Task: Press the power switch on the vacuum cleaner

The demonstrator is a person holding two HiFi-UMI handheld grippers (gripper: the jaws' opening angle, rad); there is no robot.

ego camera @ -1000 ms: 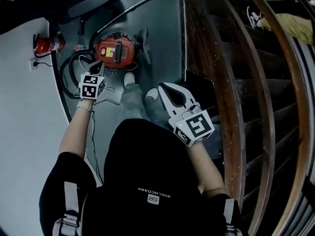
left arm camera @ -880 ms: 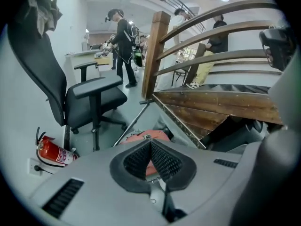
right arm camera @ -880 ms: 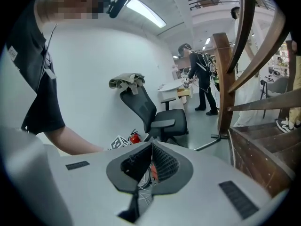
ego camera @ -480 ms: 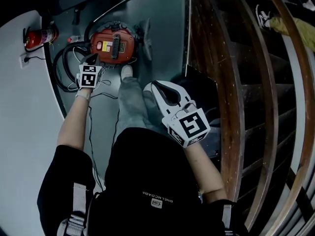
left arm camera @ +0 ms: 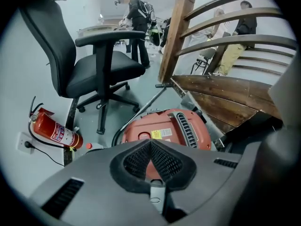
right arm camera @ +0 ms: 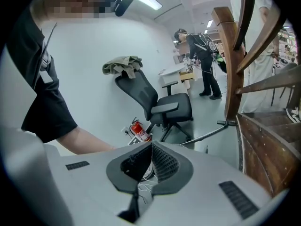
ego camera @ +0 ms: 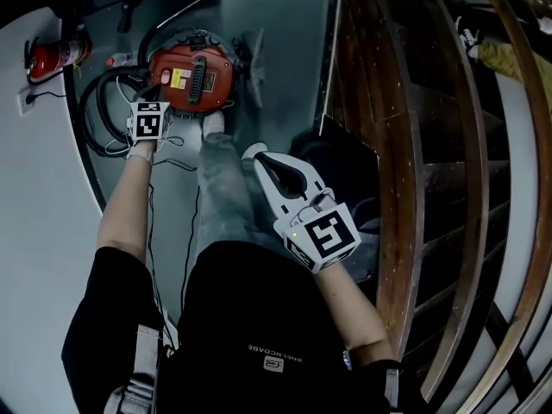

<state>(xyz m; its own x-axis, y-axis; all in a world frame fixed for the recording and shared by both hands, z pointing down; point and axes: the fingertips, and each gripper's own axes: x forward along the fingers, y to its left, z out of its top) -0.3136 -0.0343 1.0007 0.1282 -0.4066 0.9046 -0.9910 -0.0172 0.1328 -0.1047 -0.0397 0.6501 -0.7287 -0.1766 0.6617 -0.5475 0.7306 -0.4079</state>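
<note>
- The left gripper (ego camera: 148, 112) has its jaws pressed together on nothing. The red vacuum cleaner (ego camera: 191, 78) sits on the floor straight ahead of its tips, just beside them.
- The right gripper (ego camera: 274, 169) is also closed and empty, and it hangs well back, so the left is nearer.
- Count: one vacuum cleaner, two grippers. I can't pick out the power switch.

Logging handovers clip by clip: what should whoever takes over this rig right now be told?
Left gripper: jaws shut, empty, pointing at the red vacuum cleaner on the floor, close to its near edge.
Right gripper: jaws shut, empty, held back, away from the vacuum cleaner.
Around: black hose looped at the vacuum cleaner's left, fire extinguisher by the wall.
Done: the approach.
Left: press the power switch, probably with the left gripper's closed tips. No contact shows yet.
</note>
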